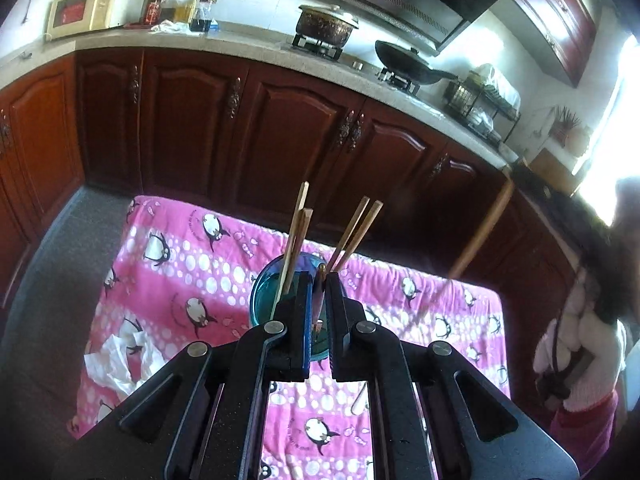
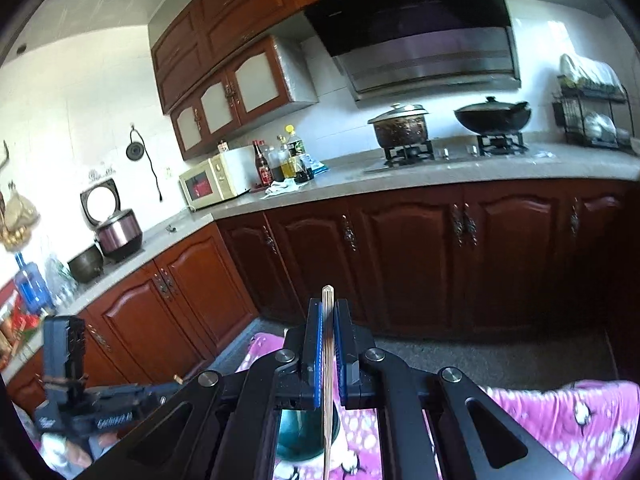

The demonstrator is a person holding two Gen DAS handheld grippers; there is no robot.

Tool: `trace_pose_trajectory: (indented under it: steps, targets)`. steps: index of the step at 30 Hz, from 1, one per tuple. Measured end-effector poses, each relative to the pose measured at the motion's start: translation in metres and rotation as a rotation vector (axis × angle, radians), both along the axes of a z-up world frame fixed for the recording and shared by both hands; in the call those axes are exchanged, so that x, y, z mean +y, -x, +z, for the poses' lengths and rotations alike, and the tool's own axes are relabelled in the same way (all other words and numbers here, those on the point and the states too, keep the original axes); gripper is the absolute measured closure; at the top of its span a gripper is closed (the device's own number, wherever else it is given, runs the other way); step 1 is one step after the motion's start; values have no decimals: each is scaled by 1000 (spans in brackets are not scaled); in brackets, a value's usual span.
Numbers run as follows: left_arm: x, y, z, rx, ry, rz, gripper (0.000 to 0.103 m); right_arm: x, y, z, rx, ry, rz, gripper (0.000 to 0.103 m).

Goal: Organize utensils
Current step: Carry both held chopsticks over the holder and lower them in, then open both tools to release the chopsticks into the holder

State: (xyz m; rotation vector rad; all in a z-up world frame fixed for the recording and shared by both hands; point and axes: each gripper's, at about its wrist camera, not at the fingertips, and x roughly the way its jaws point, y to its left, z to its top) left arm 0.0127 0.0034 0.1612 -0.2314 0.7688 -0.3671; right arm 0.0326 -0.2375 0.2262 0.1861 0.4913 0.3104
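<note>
The left gripper [image 1: 318, 280] was closed on the rim of the blue glass cup [image 1: 276, 292], which already held four wooden chopsticks [image 1: 296, 236] over the pink penguin cloth [image 1: 180, 280]. The right gripper [image 2: 328, 312] was clamped on a single chopstick [image 2: 328, 360], held upright above the cup [image 2: 304, 436]. Risk: the thin stick could pivot between the pads and miss the opening, or strike the standing chopsticks and tip the cup.
</note>
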Motion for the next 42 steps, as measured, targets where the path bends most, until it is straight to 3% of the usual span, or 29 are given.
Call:
trace_pose_trajectory:
  steps: [11,26,40,42]
  targets:
    - [-6,-23,-41,74,-11,11,98,52,-61,-31,-3,90,30,98]
    - [-15,-37,-85,139,-46,33,98,37,-76,-104,128,39,12,98]
    - [-16,-42,-104,180,-50,59,98,34,-90,-136,236,5,38,98]
    - [-17,-42,-104,175,-56,62,98,31,-91,-137,250,-22,37,94]
